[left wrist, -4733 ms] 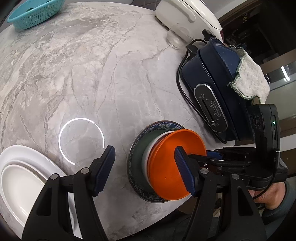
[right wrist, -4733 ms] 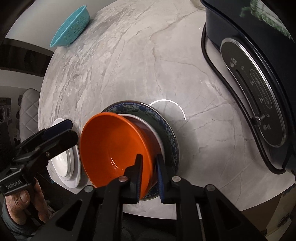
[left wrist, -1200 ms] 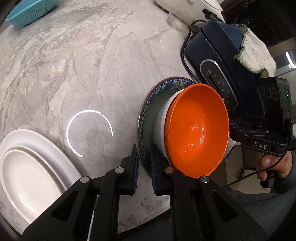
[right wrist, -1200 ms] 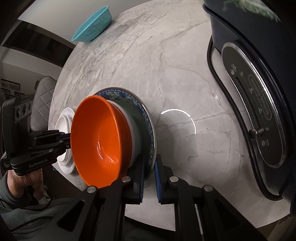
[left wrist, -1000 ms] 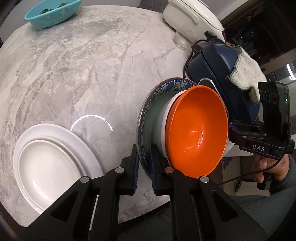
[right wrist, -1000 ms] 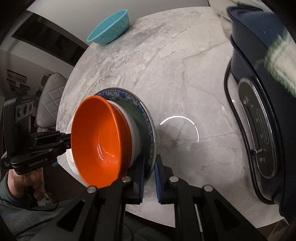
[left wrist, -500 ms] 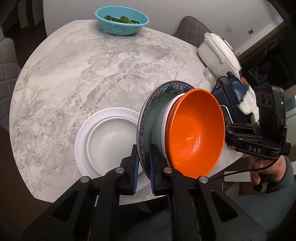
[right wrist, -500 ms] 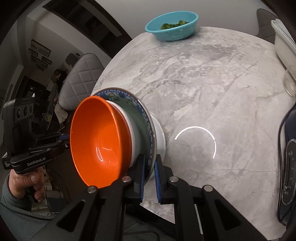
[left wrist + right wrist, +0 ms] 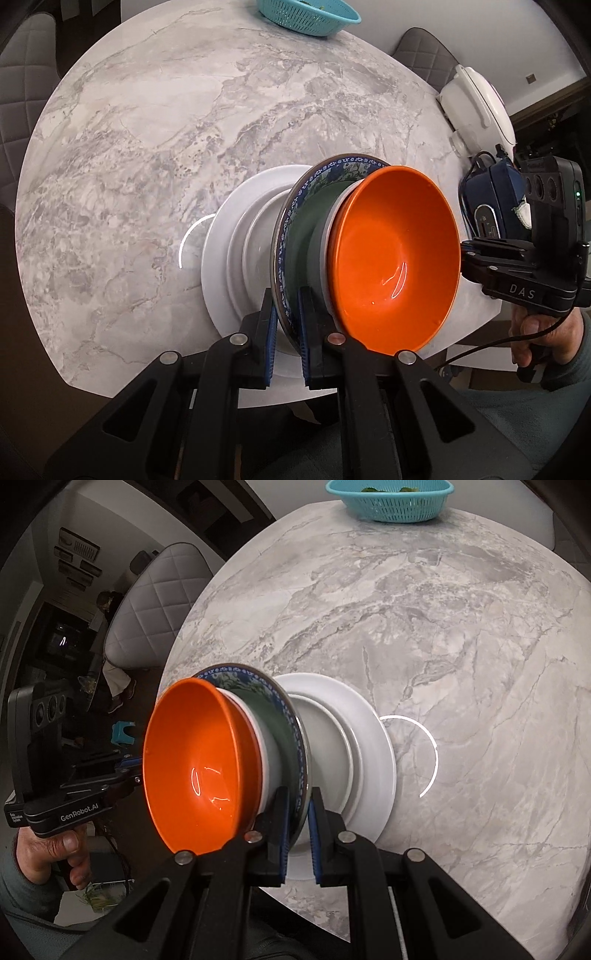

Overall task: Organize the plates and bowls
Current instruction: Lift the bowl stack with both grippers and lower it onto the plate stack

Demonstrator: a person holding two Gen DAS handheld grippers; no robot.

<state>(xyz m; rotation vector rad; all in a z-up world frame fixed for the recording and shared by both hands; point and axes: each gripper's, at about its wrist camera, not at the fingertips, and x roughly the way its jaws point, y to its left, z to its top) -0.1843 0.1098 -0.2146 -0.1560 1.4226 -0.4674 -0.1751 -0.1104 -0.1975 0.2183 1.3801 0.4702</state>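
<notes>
I am carrying the blue-rimmed plate (image 9: 286, 236) with its orange bowl (image 9: 397, 258), both grippers clamped on its rim, and it is now arriving over the white plates (image 9: 229, 236), so stacking is near.

The blue-rimmed plate (image 9: 291, 206) and orange bowl (image 9: 397, 258) hide much of the white plates (image 9: 225, 258) below. The teal basket (image 9: 306, 14) is cut off at the top edge; its green contents are unclear.
</notes>
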